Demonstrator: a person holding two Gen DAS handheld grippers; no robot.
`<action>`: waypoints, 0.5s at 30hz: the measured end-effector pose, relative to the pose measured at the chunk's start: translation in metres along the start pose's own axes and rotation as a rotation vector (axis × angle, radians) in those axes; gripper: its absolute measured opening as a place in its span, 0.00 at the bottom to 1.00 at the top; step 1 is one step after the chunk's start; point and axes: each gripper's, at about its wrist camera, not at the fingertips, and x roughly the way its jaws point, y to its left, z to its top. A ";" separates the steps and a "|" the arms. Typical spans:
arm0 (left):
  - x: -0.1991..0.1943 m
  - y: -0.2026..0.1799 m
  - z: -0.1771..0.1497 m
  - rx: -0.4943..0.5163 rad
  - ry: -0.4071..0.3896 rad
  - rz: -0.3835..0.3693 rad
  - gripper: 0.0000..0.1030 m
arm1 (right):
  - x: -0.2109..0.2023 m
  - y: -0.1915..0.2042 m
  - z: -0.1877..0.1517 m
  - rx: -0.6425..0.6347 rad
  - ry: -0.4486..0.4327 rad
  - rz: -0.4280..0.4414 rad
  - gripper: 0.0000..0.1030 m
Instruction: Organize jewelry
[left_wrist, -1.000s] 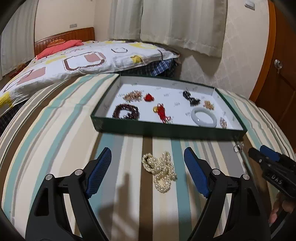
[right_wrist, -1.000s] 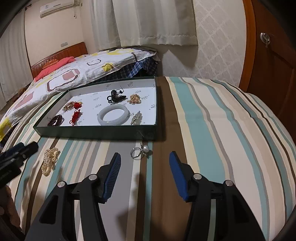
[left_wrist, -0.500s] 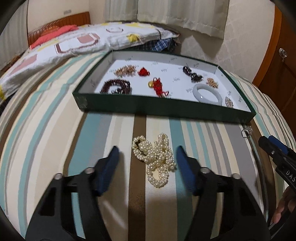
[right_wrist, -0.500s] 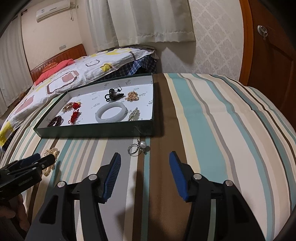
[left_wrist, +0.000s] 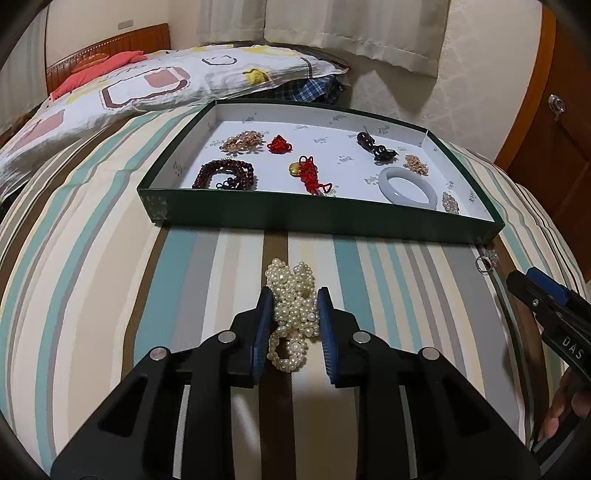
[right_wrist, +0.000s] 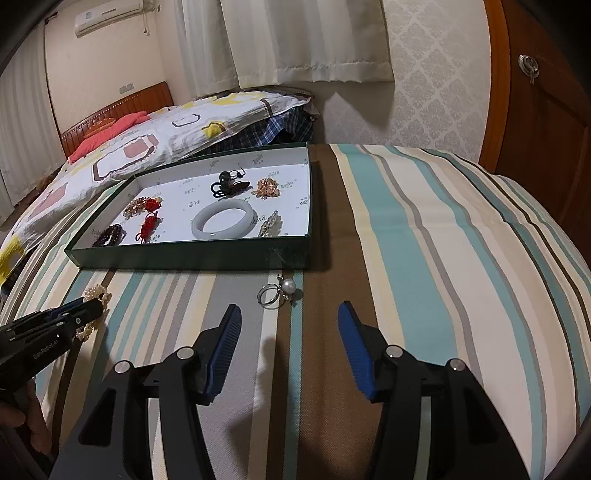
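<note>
A white pearl necklace (left_wrist: 293, 295) lies bunched on the striped cloth in front of the green tray (left_wrist: 325, 218). My left gripper (left_wrist: 293, 301) is shut on the pearl necklace, which still rests on the cloth. The necklace also shows in the right wrist view (right_wrist: 96, 295), partly hidden by the left gripper (right_wrist: 86, 310). A silver ring with a pearl (right_wrist: 277, 291) lies just ahead of my right gripper (right_wrist: 290, 325), which is open and empty. The ring also shows in the left wrist view (left_wrist: 485, 258). The tray holds several jewelry pieces, including a white bangle (right_wrist: 223, 220).
The tray (right_wrist: 192, 254) has low green walls and a white floor. In it lie dark red beads (left_wrist: 225, 175), a red knotted cord (left_wrist: 310, 173) and a black piece (left_wrist: 375, 146). A bed with a patterned quilt (left_wrist: 129, 88) stands behind. A wooden door (right_wrist: 546, 122) is at the right.
My left gripper moved forward and down over the pearl necklace and closed its fingers on it. The right gripper stayed open and barely moved.
</note>
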 end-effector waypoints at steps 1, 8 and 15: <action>0.000 0.000 0.000 0.000 -0.001 -0.002 0.23 | 0.000 0.001 0.000 -0.001 0.001 -0.001 0.52; -0.003 0.000 0.001 0.013 -0.017 0.011 0.21 | 0.002 0.002 -0.001 -0.006 0.007 -0.005 0.52; -0.007 0.006 0.003 0.017 -0.040 0.025 0.15 | 0.005 0.004 0.001 -0.018 0.018 -0.009 0.52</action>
